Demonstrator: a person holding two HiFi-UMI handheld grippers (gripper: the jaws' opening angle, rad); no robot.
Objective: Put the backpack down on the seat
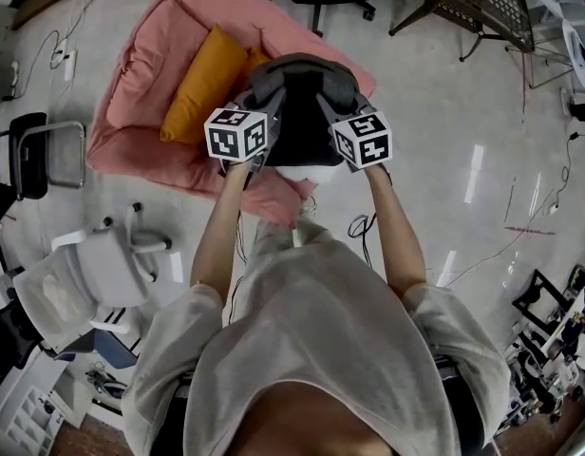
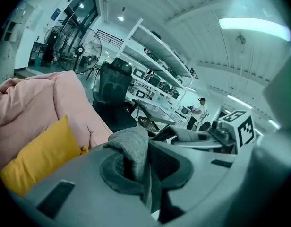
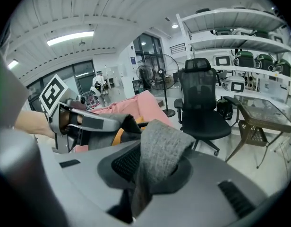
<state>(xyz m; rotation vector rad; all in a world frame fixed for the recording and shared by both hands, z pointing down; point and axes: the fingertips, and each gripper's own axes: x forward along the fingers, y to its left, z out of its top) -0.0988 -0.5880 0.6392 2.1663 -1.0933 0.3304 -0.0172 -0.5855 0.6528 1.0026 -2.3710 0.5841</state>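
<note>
A dark backpack (image 1: 302, 122) with grey straps hangs between my two grippers, over the front edge of a pink cushioned seat (image 1: 145, 74) that carries an orange cushion (image 1: 202, 84). My left gripper (image 1: 262, 91) is shut on one grey strap (image 2: 132, 148), which bunches up between its jaws. The right gripper (image 1: 336, 95) holds the other grey strap (image 3: 159, 150), which drapes over one pad and runs down between the jaws. In the left gripper view the seat (image 2: 46, 103) and cushion (image 2: 37, 160) lie to the left. Most of the bag's body is hidden behind the grippers.
A white office chair (image 1: 84, 274) stands at my left and a black chair (image 1: 31, 150) is further left. A black office chair (image 3: 202, 103) and a mesh table (image 1: 482, 3) stand beyond the seat. Cables (image 1: 506, 245) trail over the floor. Shelving (image 3: 240, 46) lines the wall.
</note>
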